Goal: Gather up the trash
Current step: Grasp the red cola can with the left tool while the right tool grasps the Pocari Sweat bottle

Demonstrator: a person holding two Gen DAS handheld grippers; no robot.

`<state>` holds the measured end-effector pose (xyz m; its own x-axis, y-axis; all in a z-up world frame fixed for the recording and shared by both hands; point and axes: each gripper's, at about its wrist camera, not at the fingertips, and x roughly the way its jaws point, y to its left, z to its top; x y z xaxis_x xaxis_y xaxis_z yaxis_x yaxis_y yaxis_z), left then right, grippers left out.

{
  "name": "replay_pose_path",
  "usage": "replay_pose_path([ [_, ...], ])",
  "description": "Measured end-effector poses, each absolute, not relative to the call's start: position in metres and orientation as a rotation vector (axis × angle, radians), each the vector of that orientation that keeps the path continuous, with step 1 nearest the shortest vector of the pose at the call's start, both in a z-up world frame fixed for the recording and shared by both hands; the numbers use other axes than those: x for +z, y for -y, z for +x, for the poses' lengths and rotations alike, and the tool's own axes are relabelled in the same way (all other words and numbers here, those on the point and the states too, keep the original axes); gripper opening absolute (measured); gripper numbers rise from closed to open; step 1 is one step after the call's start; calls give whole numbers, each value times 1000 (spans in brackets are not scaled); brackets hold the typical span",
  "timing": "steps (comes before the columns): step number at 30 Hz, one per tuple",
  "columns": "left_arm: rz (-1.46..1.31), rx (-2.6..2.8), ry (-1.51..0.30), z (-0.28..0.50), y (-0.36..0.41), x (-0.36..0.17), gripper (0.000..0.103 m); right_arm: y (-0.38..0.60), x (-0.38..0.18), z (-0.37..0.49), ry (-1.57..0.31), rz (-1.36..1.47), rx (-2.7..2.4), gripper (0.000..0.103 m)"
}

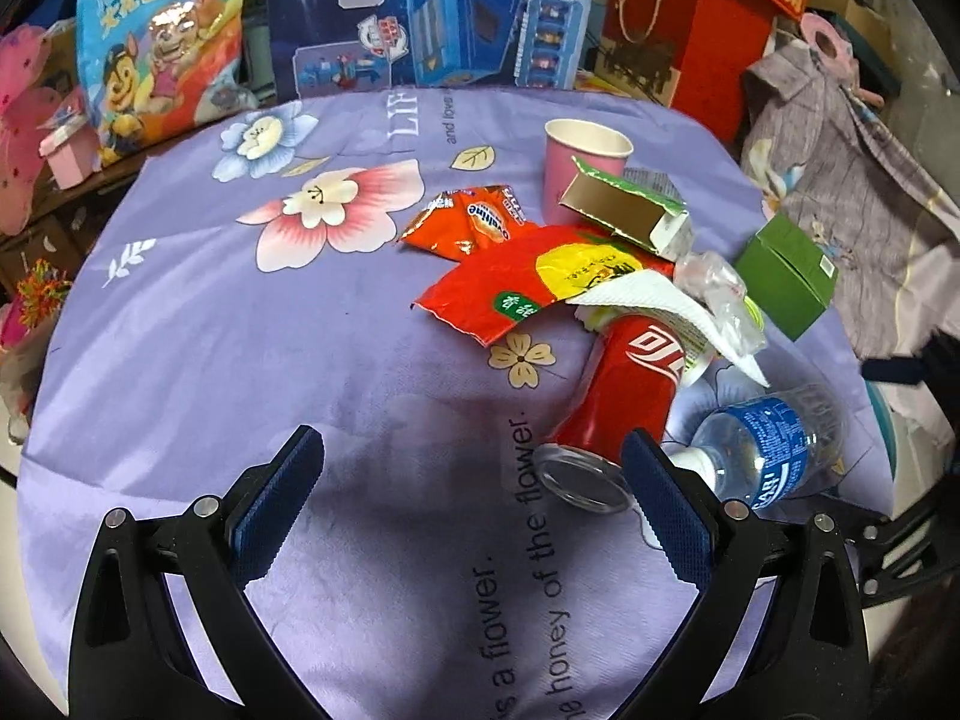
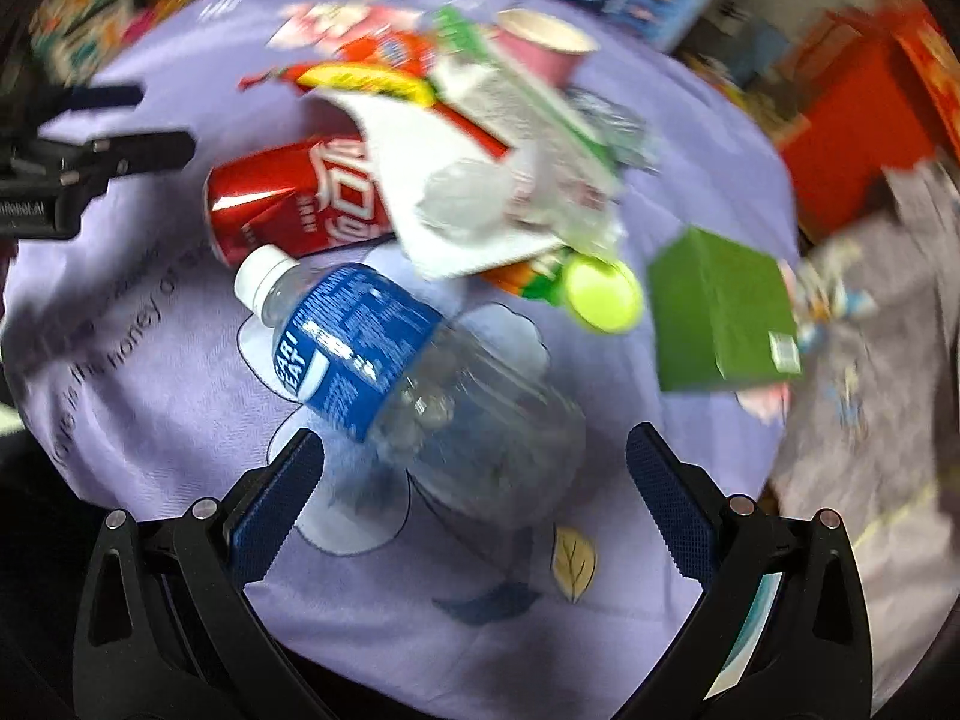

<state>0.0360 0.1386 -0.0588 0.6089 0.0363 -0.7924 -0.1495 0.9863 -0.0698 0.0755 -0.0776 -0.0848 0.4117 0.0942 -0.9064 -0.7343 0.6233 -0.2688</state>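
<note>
1. The trash lay heaped on the lilac floral cloth (image 1: 252,360) toward its right edge: a pink paper cup (image 1: 585,171), wrappers, a white napkin (image 1: 672,309), an opened carton (image 1: 624,207), a green box (image 1: 786,276), a red can (image 1: 624,390) and a clear water bottle (image 2: 414,372)
2. The left gripper (image 1: 471,501) was released, jaws spread wide and nothing between them; it hovered over bare cloth near the front edge
3. The red can lay on its side just ahead and to the right of that gripper, its end rim close beside the right-hand finger. Its long axis ran away from the gripper toward the heap, so the jaws did not straddle it
4. The right gripper (image 2: 474,498) was likewise released and empty. The right wrist view was blurred, so fine contact could not be judged
5. The water bottle lay on its side directly ahead of the right gripper, its base end nearest the jaws and its white cap pointing away to the left; the long axis ran diagonally to the jaw line
6. Judgement: the right gripper was the nearer to a grasp, on the bottle; nothing had yet been collected
</note>
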Motion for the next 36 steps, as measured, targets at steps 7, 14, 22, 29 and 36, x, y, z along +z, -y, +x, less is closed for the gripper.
replay_pose_path([
  [7, -143, 72, -935, 47, -147, -69, 99, 43, -105, 97, -1107, -885, 656, 97],
  [14, -131, 5, -954, 57, -140, -76, 99, 30, -118, 100, -1159, -885, 679, 81],
  [22, -61, -84, -970, 67, -119, -75, 99, 84, -107, 113, -1287, -568, 590, 71],
  [29, 9, -136, -1014, 92, -85, -86, 99, 118, -107, 115, -1348, -414, 532, 71],
  [36, -17, -151, -1078, 93, -77, -97, 50, 115, -111, 135, -1361, -416, 562, 72],
])
